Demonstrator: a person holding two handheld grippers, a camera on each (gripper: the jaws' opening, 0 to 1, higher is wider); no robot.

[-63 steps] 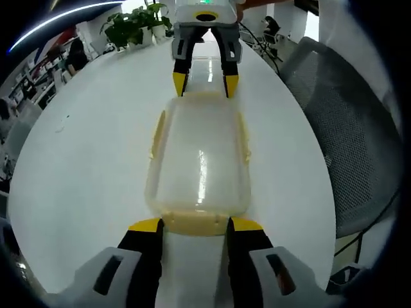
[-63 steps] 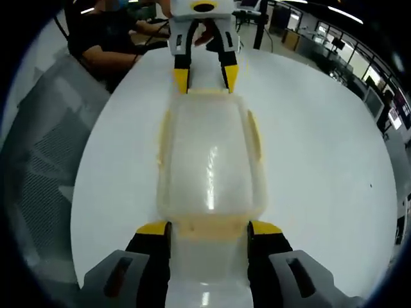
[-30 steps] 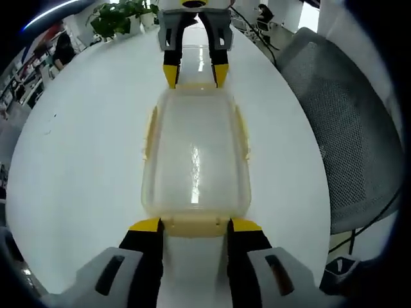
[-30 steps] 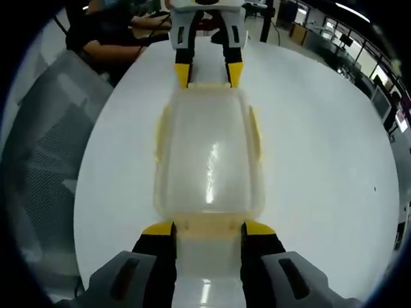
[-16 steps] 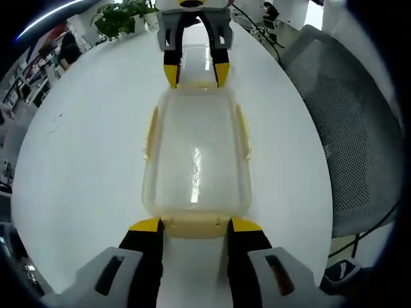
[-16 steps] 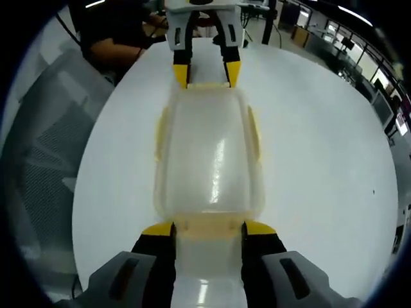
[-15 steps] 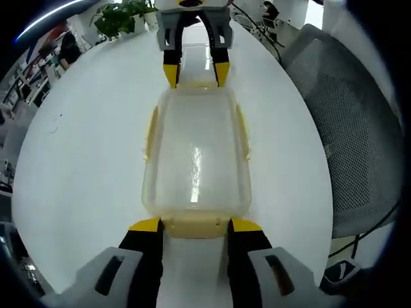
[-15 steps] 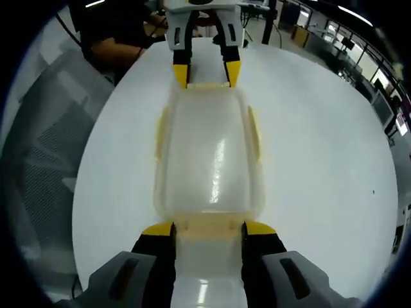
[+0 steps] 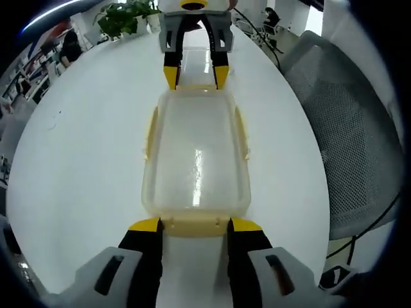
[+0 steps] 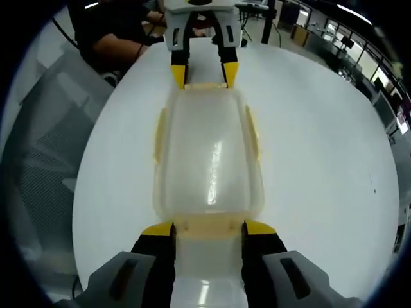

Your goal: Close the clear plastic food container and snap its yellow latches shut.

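Big white counter (image 9: 77, 160), grey mesh chair (image 9: 350, 128) off to one side, potted plant (image 9: 122, 16) at the far end. The clear container (image 9: 196, 154) lies lengthwise mid-counter, lid on. Left gripper (image 9: 194, 226) and right gripper (image 10: 208, 229) each have jaws spread either side of a yellow end latch (image 9: 194, 225).

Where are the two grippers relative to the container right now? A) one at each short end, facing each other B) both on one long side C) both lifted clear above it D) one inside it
A: the left gripper straddles the near end latch of the container, and the right gripper meets the far end.
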